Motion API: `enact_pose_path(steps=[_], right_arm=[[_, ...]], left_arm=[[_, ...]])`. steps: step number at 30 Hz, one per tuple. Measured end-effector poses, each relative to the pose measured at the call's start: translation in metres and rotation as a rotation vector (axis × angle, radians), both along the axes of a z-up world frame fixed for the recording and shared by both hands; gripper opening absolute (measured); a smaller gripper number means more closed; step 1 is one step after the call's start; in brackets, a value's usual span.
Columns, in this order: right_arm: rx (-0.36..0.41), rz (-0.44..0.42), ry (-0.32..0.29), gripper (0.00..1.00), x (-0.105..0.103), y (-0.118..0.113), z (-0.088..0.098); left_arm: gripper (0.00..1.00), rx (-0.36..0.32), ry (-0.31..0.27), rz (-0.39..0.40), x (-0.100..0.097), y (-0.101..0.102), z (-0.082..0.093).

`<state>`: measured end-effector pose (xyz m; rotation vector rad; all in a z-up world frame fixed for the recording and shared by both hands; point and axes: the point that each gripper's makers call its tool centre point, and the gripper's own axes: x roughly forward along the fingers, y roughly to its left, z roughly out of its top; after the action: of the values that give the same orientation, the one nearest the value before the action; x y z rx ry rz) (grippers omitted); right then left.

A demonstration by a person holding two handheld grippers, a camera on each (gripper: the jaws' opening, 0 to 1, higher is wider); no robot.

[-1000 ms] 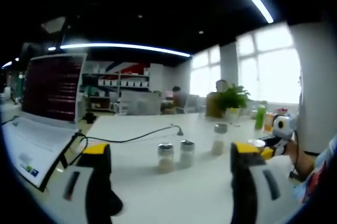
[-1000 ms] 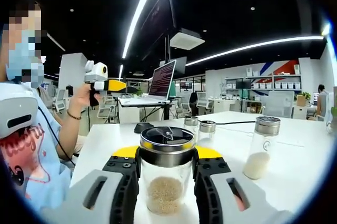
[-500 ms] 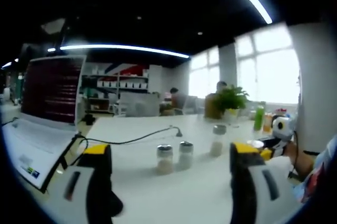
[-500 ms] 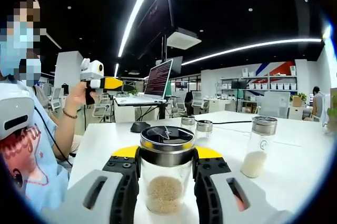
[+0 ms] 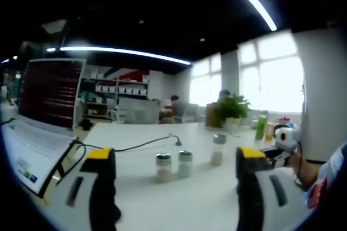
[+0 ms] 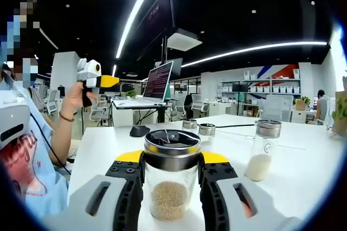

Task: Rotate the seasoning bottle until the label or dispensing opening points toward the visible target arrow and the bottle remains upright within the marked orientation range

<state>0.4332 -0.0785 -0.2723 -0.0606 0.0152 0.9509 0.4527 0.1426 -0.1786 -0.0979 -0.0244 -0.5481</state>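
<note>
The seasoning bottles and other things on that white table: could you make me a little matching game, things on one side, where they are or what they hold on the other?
Things:
1. Seasoning bottle with the black lid
2. Tall jar with the silver cap
3. Laptop
4. Left gripper

Places or states:
A. Open, at the table's far end
B. Raised in a person's hand, off the table
C. Clamped in the right gripper, brown grains inside
D. Standing free, white powder inside

Pairs: 1-C, 2-D, 3-A, 4-B
</note>
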Motion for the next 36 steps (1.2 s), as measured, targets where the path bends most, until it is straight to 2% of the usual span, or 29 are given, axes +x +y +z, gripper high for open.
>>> enact_pose_path(steps=[9,12,15,24,32,36], right_arm=[[-0.001,-0.061,-0.01,0.38,-0.0002,0.0007,-0.0003],[-0.05,-0.104,-0.031,0.39,-0.0002,0.0012,-0.002],[-0.056,-0.124,-0.037,0.39,-0.0004,0.002,-0.0029],[-0.021,-0.15,-0.019,0.39,0.0013,0.0015,-0.0042],[0.011,-0.209,-0.038,0.39,0.0034,0.004,-0.0044],[0.047,-0.27,-0.05,0.39,0.0054,0.0011,-0.0044]], left_arm=[[0.97,-0.008,0.0,0.008,0.0011,0.0028,0.0013],[0.97,-0.008,0.001,0.006,0.0011,0.001,0.0009],[0.96,-0.002,-0.002,0.013,0.0018,0.0004,0.0009],[0.96,-0.006,0.0,0.009,0.0013,0.0005,0.0011],[0.95,-0.017,0.003,0.013,0.0013,0.0024,0.0008],[0.95,-0.02,0.003,0.014,0.0009,0.0029,0.001]])
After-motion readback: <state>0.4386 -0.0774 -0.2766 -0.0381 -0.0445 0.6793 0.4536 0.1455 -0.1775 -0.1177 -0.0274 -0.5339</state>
